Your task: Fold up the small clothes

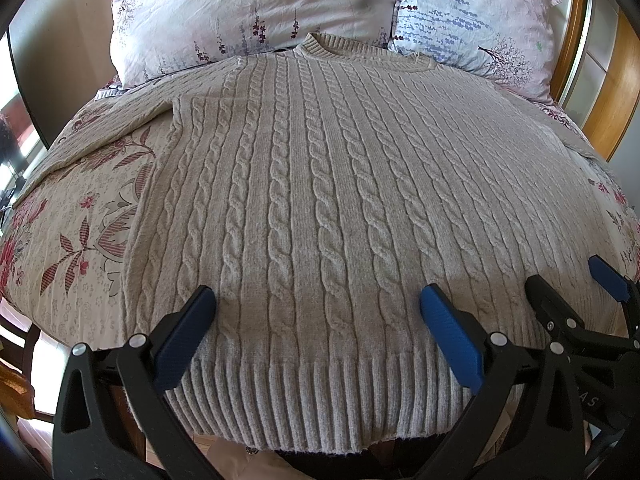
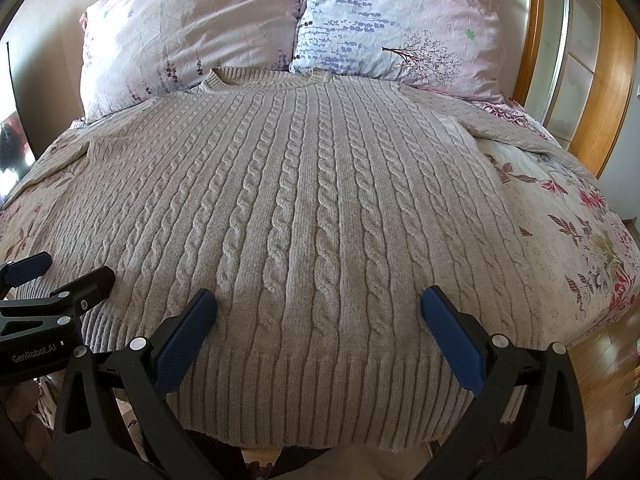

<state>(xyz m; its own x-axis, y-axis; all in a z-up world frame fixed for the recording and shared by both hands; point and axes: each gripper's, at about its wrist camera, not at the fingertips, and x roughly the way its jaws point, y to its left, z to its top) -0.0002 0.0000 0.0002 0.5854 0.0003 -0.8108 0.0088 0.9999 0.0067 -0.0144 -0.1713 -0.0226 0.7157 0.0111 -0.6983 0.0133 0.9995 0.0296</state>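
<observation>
Left hand-held gripper (image 1: 318,306) was spread wide, blue pads apart, holding nothing, poised over the ribbed hem. Right hand-held gripper (image 2: 319,306) likewise: jaws wide, empty, just above the hem. The two sat side by side; the right one showed at the left view's right edge (image 1: 576,286).

Directly ahead of both: beige cable-knit sweater (image 1: 320,184), laid flat, hem nearest the grippers and overhanging the bed's near edge, collar at the far end touching the pillows. One sleeve ran out to the left of the left gripper, the other to the right of the right gripper, both spread on the floral quilted bedspread (image 1: 80,216). Beyond the collar: two pale floral pillows (image 2: 192,36), then a wooden headboard (image 2: 616,64) off to the far right.

Judgement: fold not started.

Risks:
- Thick knit: a shallow pinch may catch only the top layer, so front and back separate on lift.
- Overhanging hem could slide off the bed if dragged toward the grippers.
- Grippers close together: uneven lift would skew the fold line.
- Pad ridges may snag the cables.
</observation>
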